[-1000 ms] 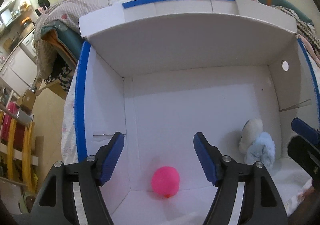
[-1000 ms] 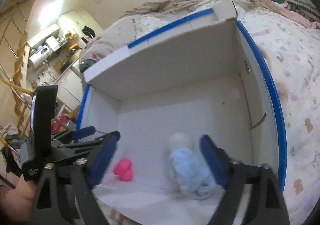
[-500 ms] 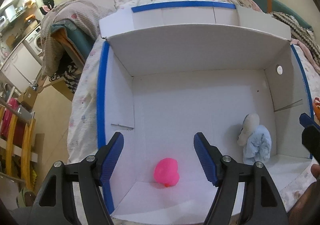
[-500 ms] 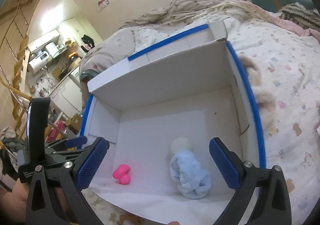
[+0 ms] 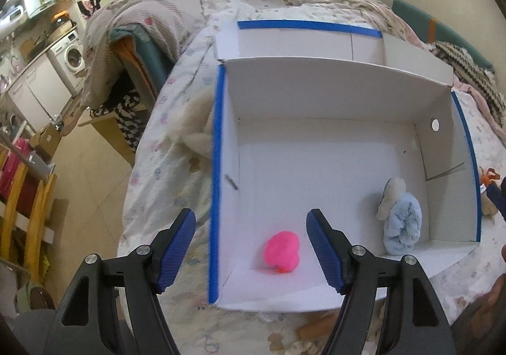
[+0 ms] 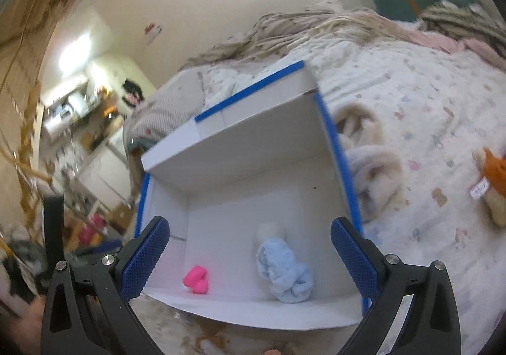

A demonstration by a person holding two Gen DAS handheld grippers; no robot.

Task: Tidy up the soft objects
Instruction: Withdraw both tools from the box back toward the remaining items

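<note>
Both tools empty. Left gripper [image 5: 251, 249] jaws apart, nothing between them; right gripper [image 6: 249, 260] also spread wide, holding nothing.

Just past the tips: white box [image 5: 316, 165] on the bed, blue-taped rims. Two items lie inside near the front wall: pink soft toy [image 5: 282, 251] left, light-blue plush [image 5: 401, 228] right, with a cream piece touching it.

Left to do, by the look of it: cream fluffy item [image 5: 193, 130] against the box's left outer wall, another cream plush [image 6: 370, 171] just beside the right wall, orange-and-tan plush [image 6: 493, 178] farther out on the bedspread [image 6: 427, 102].

Roughly two in, three out.
</note>
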